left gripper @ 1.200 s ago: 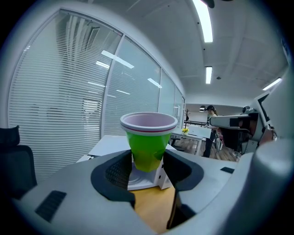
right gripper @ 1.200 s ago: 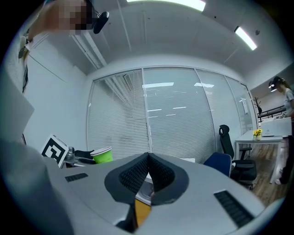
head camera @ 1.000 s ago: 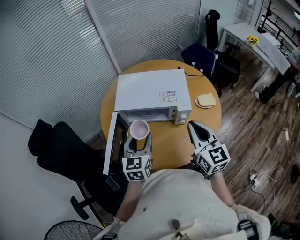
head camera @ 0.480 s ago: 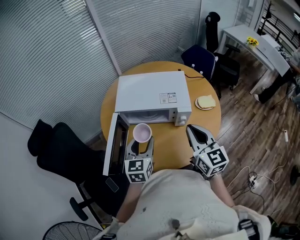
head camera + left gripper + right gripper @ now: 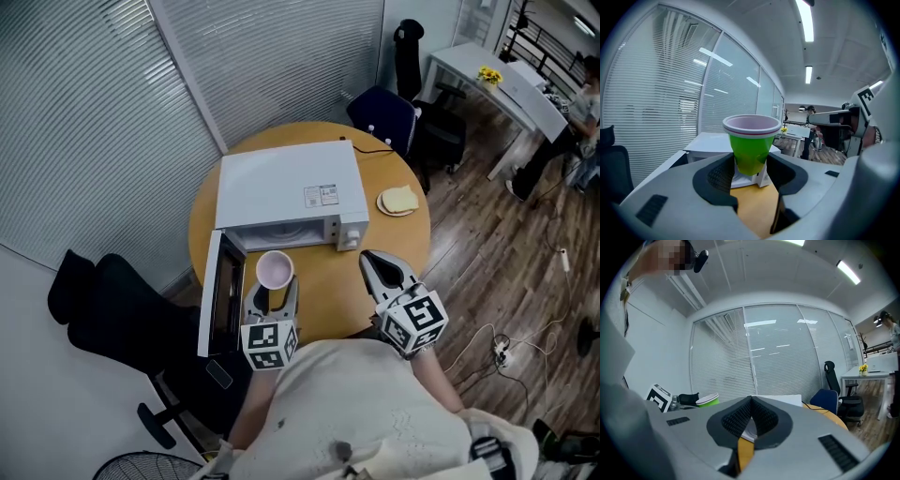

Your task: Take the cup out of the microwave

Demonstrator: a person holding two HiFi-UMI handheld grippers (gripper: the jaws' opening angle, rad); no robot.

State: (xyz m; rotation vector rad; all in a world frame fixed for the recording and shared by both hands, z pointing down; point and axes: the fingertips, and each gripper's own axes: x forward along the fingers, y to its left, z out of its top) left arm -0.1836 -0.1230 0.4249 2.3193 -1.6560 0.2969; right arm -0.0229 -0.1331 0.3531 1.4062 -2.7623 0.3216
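Green plastic cup (image 5: 750,145): clamped in left gripper (image 5: 750,166), position unchanged, already outside white microwave (image 5: 286,192), above round wooden table's (image 5: 328,281) near edge; right gripper (image 5: 749,416) closed, empty.

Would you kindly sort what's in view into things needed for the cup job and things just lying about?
Job: green cup, left gripper holding it, microwave, its open door.
Lying about: small plate, blue chair, black chair, fan.
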